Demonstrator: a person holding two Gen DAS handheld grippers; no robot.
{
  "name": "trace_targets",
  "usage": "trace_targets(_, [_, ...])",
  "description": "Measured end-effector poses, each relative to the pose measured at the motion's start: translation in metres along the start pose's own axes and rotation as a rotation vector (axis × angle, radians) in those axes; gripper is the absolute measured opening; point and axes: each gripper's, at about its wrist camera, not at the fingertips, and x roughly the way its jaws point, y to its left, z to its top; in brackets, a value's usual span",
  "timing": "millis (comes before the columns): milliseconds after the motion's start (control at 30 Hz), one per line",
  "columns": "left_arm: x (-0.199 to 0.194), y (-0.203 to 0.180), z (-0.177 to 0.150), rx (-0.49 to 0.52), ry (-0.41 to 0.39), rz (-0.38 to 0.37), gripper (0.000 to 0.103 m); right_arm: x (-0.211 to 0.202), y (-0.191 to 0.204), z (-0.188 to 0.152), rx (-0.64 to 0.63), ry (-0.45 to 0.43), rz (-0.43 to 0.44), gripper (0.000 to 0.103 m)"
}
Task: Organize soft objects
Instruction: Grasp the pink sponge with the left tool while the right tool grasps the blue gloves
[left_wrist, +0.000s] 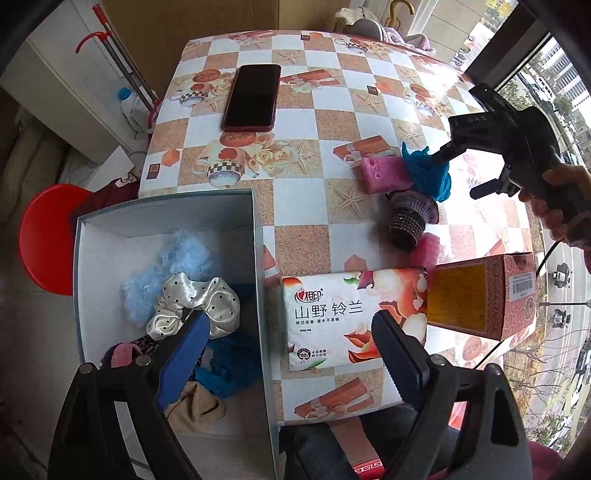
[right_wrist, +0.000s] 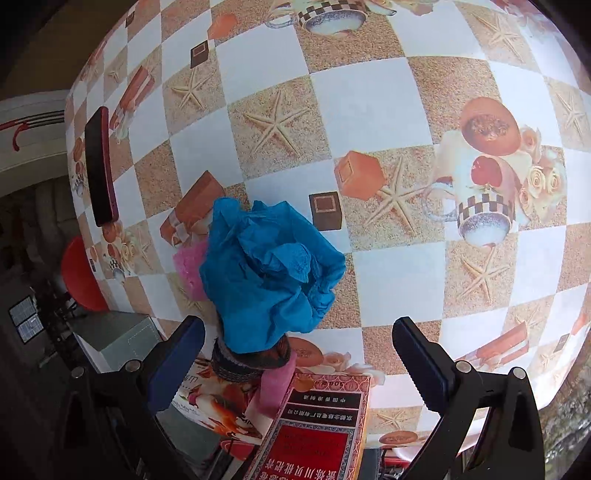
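Behind the right gripper (right_wrist: 299, 354): crocheted item (right_wrist: 251, 360) mostly hidden under blue cloth (right_wrist: 266, 266); red box (right_wrist: 317, 432) cut off below.

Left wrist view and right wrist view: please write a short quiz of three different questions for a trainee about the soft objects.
1. True or false: the polka-dot scrunchie lies inside the white box.
2. Which soft thing lies nearest the right gripper? A the blue cloth; B a yellow sponge; C a green towel.
3. Fill in: the left gripper holds ____.

Key: 1 true. 2 A. 3 nothing; its jaws stand open.
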Motion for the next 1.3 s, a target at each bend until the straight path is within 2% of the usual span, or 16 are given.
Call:
trace_targets(100, [0.008, -0.007, 0.019, -0.033, 0.034, -0.028, 0.092, 0.023, 0.000, 0.012, -0.046, 0.029, -0.085, 0.102])
trace_targets(167, [0.015, -0.018, 0.037, -0.041, 0.047, -0.044, 0.092, 0.024, -0.012, 0.011, -0.036, -0.001, -0.148, 0.102])
trace_targets(233, [0.025, -0.033, 0.057, -0.033, 0.051, -0.055, 0.092, 0.020, -0.036, 0.009, 0.006, -0.033, -0.184, 0.102])
trace_targets(367, [0.057, -0.066, 0.099, -0.040, 0.090, -0.104, 0.092, 0.006, -0.112, 0.001, 0.149, -0.073, -0.220, 0.102])
trace_targets(467, [0.085, -0.084, 0.126, -0.076, 0.125, -0.132, 0.092, -0.012, -0.154, -0.017, 0.208, -0.124, -0.149, 0.102])
trace_targets(533, [0.102, -0.095, 0.142, -0.091, 0.145, -0.134, 0.092, -0.025, -0.163, -0.031, 0.197, -0.182, -0.095, 0.102])
trace_targets(633, [0.125, -0.109, 0.158, -0.096, 0.185, -0.125, 0.092, -0.040, -0.154, -0.045, 0.113, -0.272, -0.083, 0.102])
trace_targets(767, [0.150, -0.116, 0.167, -0.109, 0.234, -0.071, 0.092, -0.048, -0.120, -0.048, -0.057, -0.361, -0.171, 0.102])
trace_targets(900, [0.170, -0.115, 0.167, -0.138, 0.271, -0.038, 0.092, -0.026, -0.098, -0.034, -0.149, -0.322, -0.244, 0.102])
trace_targets(1067, [0.189, -0.110, 0.168, -0.174, 0.302, -0.012, 0.092, 0.008, -0.099, -0.023, -0.146, -0.254, -0.281, 0.103])
trace_targets(1100, [0.192, -0.110, 0.169, -0.176, 0.304, -0.005, 0.092, 0.010, -0.096, -0.024, -0.160, -0.263, -0.309, 0.103])
trace_targets(1200, [0.193, -0.113, 0.171, -0.153, 0.293, 0.032, 0.092, 0.012, -0.095, -0.030, -0.170, -0.270, -0.316, 0.103])
trace_targets(1267, [0.196, -0.114, 0.171, -0.148, 0.296, 0.038, 0.097, 0.012, -0.093, -0.031, -0.167, -0.264, -0.316, 0.103])
trace_targets(1300, [0.199, -0.115, 0.171, -0.154, 0.308, 0.042, 0.103, 0.016, -0.083, -0.022, -0.162, -0.260, -0.316, 0.103])
